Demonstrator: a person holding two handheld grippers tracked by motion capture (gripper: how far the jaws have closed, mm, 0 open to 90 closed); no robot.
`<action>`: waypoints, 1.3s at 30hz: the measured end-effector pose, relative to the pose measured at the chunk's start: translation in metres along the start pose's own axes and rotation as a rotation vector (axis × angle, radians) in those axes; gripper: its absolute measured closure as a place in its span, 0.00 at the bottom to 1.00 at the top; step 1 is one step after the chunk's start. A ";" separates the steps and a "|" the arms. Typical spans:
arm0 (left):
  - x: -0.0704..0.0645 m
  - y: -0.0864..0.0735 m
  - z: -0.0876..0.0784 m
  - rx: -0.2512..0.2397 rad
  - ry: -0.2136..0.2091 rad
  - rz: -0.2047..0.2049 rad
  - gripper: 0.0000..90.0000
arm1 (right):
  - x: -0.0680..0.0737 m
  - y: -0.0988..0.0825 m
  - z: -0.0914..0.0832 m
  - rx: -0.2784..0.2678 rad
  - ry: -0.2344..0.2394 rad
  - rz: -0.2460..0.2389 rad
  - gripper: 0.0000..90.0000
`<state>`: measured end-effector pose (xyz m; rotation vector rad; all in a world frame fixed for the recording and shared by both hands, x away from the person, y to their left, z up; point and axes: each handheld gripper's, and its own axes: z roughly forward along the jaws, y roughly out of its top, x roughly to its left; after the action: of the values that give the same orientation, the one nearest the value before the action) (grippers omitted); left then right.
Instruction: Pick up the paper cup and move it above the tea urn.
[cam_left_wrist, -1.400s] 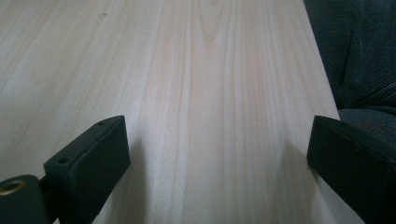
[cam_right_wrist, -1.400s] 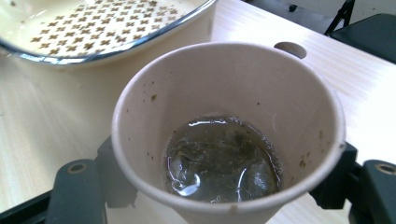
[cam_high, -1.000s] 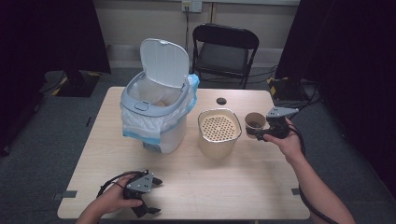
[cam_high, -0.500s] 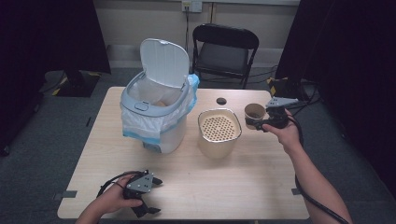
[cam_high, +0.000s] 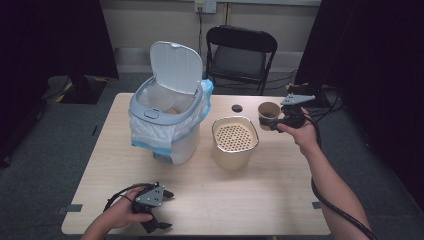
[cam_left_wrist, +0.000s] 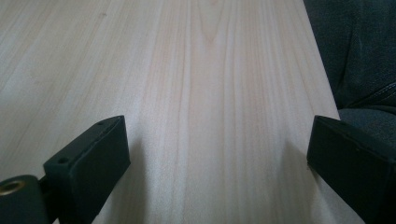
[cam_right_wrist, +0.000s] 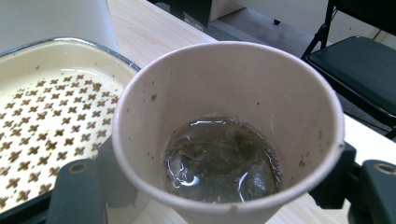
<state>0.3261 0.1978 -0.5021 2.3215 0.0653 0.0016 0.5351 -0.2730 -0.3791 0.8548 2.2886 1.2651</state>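
**Paper cup held up beside the strainer container**

While the right gripper (cam_high: 276, 121) holds the paper cup (cam_high: 268, 114) clear of the tabletop (cam_high: 280, 185), its fingers (cam_right_wrist: 77, 193) press on the cup's sides from either flank, partly open around it. Seen from the right gripper view, the cup (cam_right_wrist: 229, 130) sits upright between the fingers, and its wall hides the pads where they meet it. Inside lies a shallow pool of murky liquid (cam_right_wrist: 222, 158) with a soggy lump that looks like a tea bag, though it is hard to make out. Specks dot the inner wall.

Just beyond the left-hand finger in that view stands the cream container with a perforated insert (cam_right_wrist: 51, 126), cut off by the frame's edge. In the high view the container (cam_high: 234, 141) is near the cup, with the lined bin (cam_high: 167, 120), its lid up, farther off.

Down at the near edge, the left gripper (cam_high: 161, 210) rests low over the tabletop, its fingers (cam_left_wrist: 88, 158) spread wide with bare wood between them. Its fingertips are small and dark in the high view, and the hand covers part of its body.
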 end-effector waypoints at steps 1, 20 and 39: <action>0.000 0.000 0.000 0.000 0.004 0.004 0.06 | 0.000 0.002 0.001 0.001 -0.001 -0.001 0.30; 0.000 0.000 0.000 0.002 0.002 0.005 0.05 | -0.003 0.036 0.009 -0.014 0.002 -0.017 0.30; 0.001 0.000 0.000 0.006 0.003 0.010 0.05 | -0.002 0.059 0.006 -0.026 -0.008 -0.053 0.30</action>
<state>0.3267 0.1979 -0.5016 2.3278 0.0552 0.0102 0.5594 -0.2470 -0.3313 0.7838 2.2683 1.2626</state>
